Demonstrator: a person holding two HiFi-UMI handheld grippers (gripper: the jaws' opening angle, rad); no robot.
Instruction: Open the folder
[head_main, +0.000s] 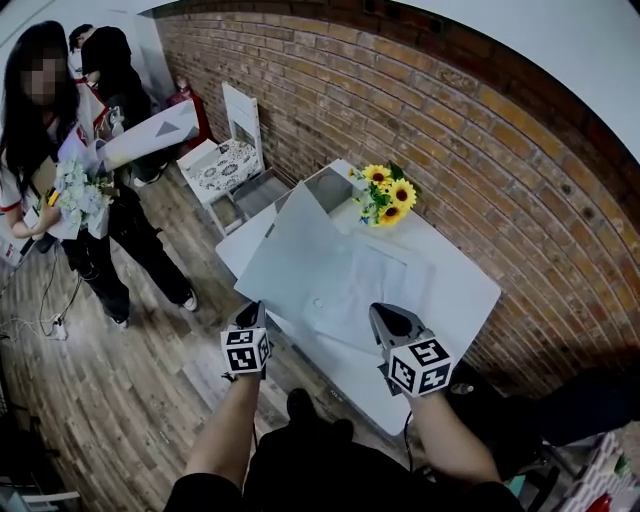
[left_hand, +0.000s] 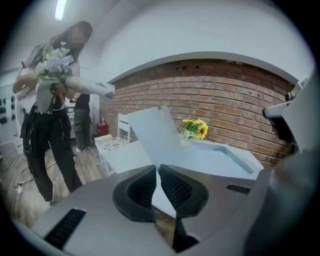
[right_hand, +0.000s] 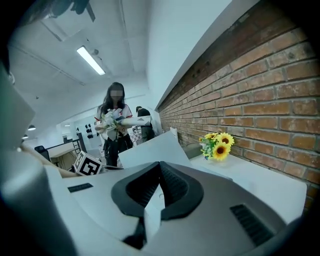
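Two grippers, one folder (head_main: 365, 285) and one table (head_main: 462, 292) make up my count of the working items. The left gripper (head_main: 256, 312) has its jaws pressed together on the folder's cover (head_main: 295, 250). It pinches the cover near a corner, at the table's near edge, and holds it raised and tilted off the sheets below. The right gripper (head_main: 388, 318) is also clamped, on a thin white sheet further along that edge. I cannot tell whether this is the back cover or an inner sheet. The rest of the folder lies flat on the middle of the table. Beyond these I count one bunch of sunflowers (head_main: 388, 196) at the table's far corner beside the brick wall (head_main: 480, 150). There is also one white chair (head_main: 238, 135) past that corner. I count two persons, one holding white flowers (head_main: 75, 215) and a second (head_main: 118, 85) behind the first. Only the head view shows both grippers together and the folder's full outline on the table. Only the left gripper view shows the cover passing between that gripper's pads. Only the right gripper view shows the sheet's edge caught in its own jaws. At its left, that view also shows the left gripper's marker cube (right_hand: 87, 164).
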